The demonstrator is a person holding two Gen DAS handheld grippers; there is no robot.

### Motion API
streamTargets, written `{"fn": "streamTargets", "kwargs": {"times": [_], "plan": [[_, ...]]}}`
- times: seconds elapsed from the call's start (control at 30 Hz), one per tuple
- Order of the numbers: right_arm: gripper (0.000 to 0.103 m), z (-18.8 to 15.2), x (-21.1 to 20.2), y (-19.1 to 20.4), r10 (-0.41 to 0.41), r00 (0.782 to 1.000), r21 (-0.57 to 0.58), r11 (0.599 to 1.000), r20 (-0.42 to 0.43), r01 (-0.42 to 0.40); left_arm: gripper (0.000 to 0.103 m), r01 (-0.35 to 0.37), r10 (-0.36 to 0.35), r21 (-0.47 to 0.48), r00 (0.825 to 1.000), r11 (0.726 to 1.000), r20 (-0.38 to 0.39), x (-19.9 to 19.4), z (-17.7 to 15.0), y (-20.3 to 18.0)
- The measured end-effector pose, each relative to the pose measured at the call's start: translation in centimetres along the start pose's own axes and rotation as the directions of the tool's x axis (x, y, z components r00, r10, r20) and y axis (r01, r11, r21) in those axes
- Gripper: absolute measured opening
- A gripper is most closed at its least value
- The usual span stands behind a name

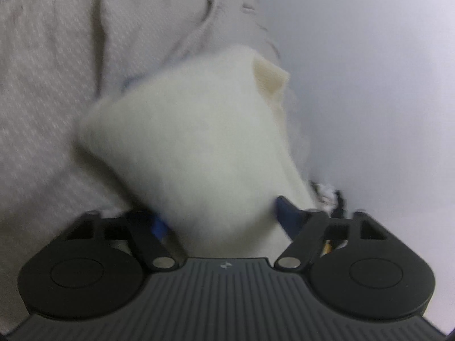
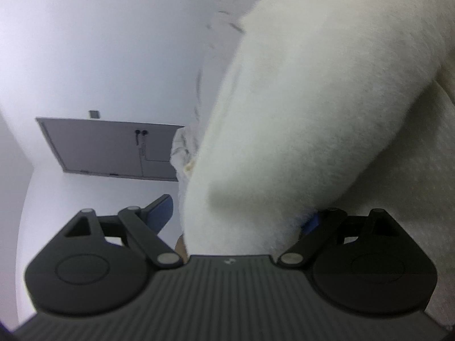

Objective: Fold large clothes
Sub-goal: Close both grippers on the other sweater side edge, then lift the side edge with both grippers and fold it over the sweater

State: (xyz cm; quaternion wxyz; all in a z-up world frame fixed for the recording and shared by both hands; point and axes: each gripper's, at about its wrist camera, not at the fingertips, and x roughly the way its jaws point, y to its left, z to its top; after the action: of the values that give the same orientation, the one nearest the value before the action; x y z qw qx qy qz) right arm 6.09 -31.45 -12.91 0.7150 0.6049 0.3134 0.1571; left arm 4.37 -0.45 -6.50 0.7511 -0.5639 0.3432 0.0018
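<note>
A thick white fleece garment (image 1: 184, 147) fills the middle of the left wrist view, and a fold of it runs down between the blue pads (image 1: 287, 213) of my left gripper (image 1: 224, 216). The jaws are set wide apart around the fabric, so I cannot tell whether they grip it. In the right wrist view the same white garment (image 2: 312, 113) drapes from the upper right down between the blue pads (image 2: 160, 211) of my right gripper (image 2: 236, 216). Those jaws also stand wide, with the right pad mostly hidden by cloth.
A pale textured bedsheet (image 1: 42, 85) lies on the left of the left wrist view, with a white wall (image 1: 369, 85) on the right. The right wrist view shows a white wall (image 2: 99, 42) and a grey door (image 2: 108, 147), tilted in the frame.
</note>
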Motion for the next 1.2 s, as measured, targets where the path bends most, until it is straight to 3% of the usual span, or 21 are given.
{"fn": "streamTargets", "kwargs": {"times": [0.07, 0.13, 0.23, 0.33, 0.43, 0.53, 0.73, 0.8, 0.93, 1.2], "plan": [[0.093, 0.0, -0.2, -0.4, -0.021, 1.0, 0.018, 1.0, -0.007, 0.021, 0.052, -0.036, 0.034, 0.051, 0.999, 0.998, 0.029, -0.2, -0.1, -0.5], [0.093, -0.1, -0.2, -0.8, -0.045, 0.999, 0.029, 0.999, -0.013, 0.045, 0.043, -0.07, 0.064, 0.118, 0.996, 0.99, 0.055, -0.2, -0.3, -1.6], [0.091, 0.1, -0.3, -1.2, -0.082, 0.997, 0.039, 0.996, -0.007, 0.082, 0.038, -0.095, 0.079, 0.182, 0.993, 0.979, 0.089, -0.2, -0.4, -2.5], [0.086, 0.3, -1.1, -1.3, -0.172, 0.984, 0.001, 0.985, 0.054, 0.172, 0.036, -0.103, 0.081, 0.217, 0.991, 0.971, 0.108, 0.0, -0.4, -3.1], [0.083, 0.6, -1.3, -1.4, -0.175, 0.981, -0.008, 0.984, 0.088, 0.177, 0.035, -0.099, 0.071, 0.244, 0.99, 0.965, 0.123, 0.5, -0.1, -3.3], [0.076, 0.8, -1.6, -1.0, -0.159, 0.981, -0.016, 0.987, 0.112, 0.162, 0.033, -0.105, 0.064, 0.291, 0.987, 0.951, 0.146, 0.1, -0.4, -4.0], [0.05, 0.4, -3.8, 1.4, -0.085, 0.981, -0.173, 0.978, 0.172, 0.115, 0.03, -0.08, 0.02, 0.332, 0.983, 0.94, 0.181, -2.3, -1.4, -4.7], [0.046, 0.3, -3.8, 2.8, -0.066, 0.98, -0.207, 0.973, 0.187, 0.105, 0.03, -0.074, 0.009, 0.349, 0.983, 0.934, 0.185, -3.1, -1.8, -5.1], [0.044, -0.5, -5.2, 3.9, -0.054, 0.979, -0.248, 0.963, 0.197, 0.103, 0.03, -0.085, 0.005, 0.397, 0.98, 0.914, 0.198, -5.9, -3.1, -5.7], [0.045, -2.7, -9.7, 6.6, -0.075, 0.986, -0.314, 0.942, 0.146, 0.118, 0.03, -0.077, 0.014, 0.383, 0.986, 0.921, 0.164, -12.7, -5.9, -5.7]]}}
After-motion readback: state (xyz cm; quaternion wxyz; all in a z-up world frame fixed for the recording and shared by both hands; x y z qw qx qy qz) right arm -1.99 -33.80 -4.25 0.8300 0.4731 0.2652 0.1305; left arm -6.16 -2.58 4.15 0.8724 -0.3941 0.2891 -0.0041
